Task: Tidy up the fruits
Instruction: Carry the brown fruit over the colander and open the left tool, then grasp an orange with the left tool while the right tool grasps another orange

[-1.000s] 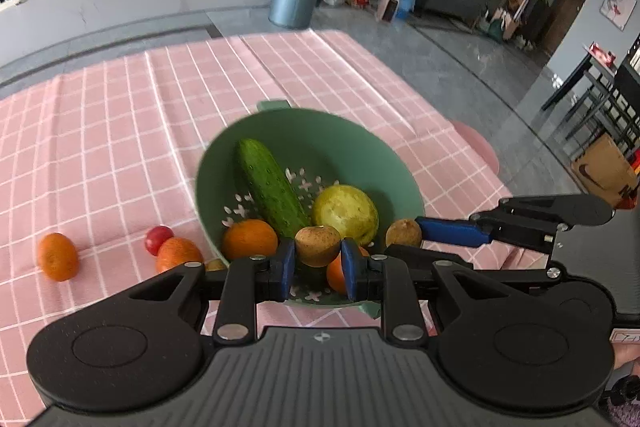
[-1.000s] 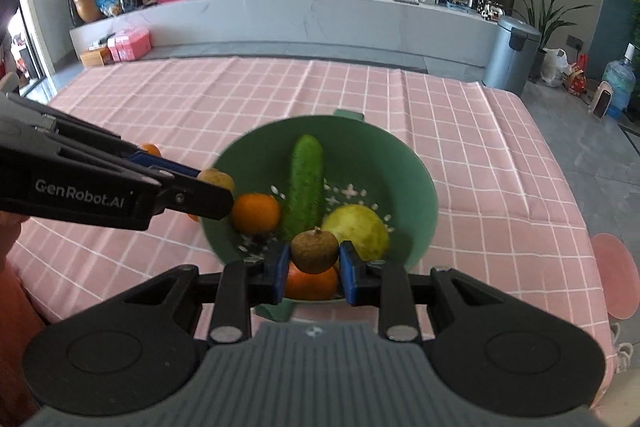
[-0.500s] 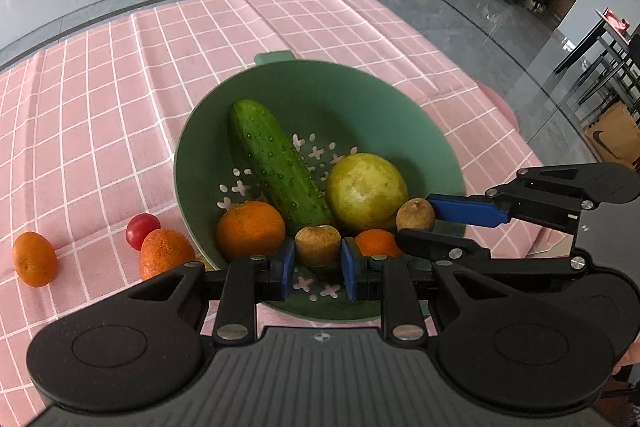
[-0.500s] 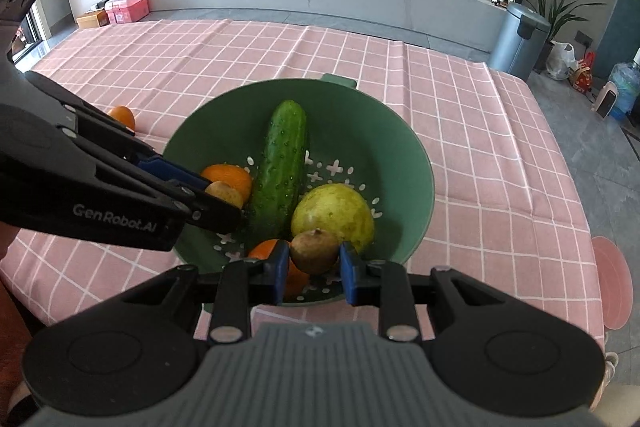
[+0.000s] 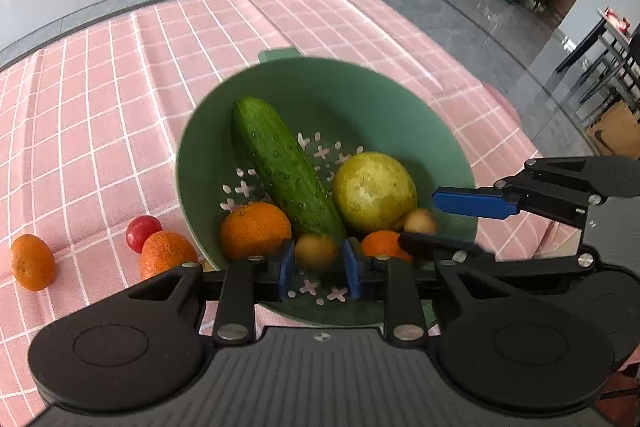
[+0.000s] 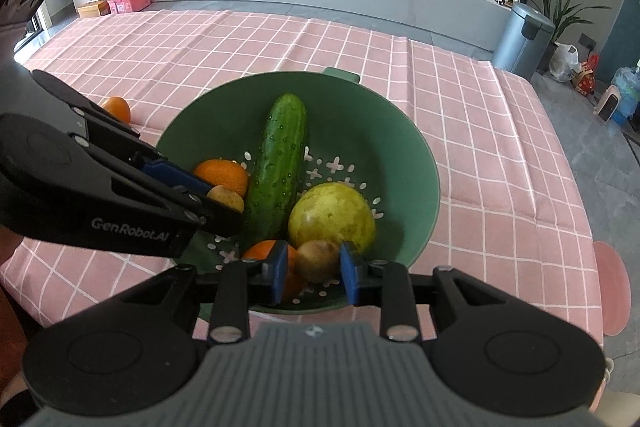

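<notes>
The left gripper (image 5: 317, 263) and right gripper (image 6: 311, 269) have just been opening; a small brown fruit (image 5: 316, 251) and a second one (image 6: 318, 261) are seen loose between the spread pads, inside the green colander (image 5: 360, 99) beside a cucumber (image 5: 286, 167)

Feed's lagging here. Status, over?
Left tool just opening, brown fruit between jaws. Right tool same, second brown fruit. Both over green bowl. Nothing blocking.
</notes>
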The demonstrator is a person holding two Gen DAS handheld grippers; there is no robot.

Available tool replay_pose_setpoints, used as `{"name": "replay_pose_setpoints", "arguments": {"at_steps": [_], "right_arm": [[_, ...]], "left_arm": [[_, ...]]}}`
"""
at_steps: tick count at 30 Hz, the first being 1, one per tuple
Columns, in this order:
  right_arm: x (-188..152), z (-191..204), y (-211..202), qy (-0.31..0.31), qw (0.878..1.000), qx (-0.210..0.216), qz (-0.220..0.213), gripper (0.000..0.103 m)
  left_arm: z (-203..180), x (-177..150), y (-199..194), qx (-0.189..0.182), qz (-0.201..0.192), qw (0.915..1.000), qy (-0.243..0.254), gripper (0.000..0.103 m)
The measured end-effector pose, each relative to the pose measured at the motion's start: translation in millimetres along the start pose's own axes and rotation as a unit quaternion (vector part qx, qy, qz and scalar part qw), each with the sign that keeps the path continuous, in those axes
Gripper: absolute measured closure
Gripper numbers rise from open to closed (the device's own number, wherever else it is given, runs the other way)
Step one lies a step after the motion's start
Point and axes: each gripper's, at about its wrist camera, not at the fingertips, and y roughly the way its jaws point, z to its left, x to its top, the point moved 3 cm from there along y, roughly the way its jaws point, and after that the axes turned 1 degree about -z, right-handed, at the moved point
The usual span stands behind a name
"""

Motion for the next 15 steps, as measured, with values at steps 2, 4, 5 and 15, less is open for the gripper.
{"name": "replay_pose_setpoints", "arguments": {"at_steps": [2,4,5,15], "right_arm": [[0,0,-3,-0.003,1.0,-0.003,-0.005,0.067],[1,2,-5,-0.005,1.0,-0.005,-0.008,0.064],[1,2,-7,-0.006,1.0,-0.006,-0.011,0.061],[4,13,-23,-0.004,0.999,-0.02,-0.032,0.044]], "left_arm": [[2,1,-7,-0.001,-0.011,0.9999,-0.008,0.066],[4,1,-16,0.001,-0.025,0.9995,-0.018,0.066],[4,1,-19,0.001,-0.031,0.9993,-0.021,0.066],[13,-3,-50,0.027,-0.057,0.9979,-0.016,0.065]]}}
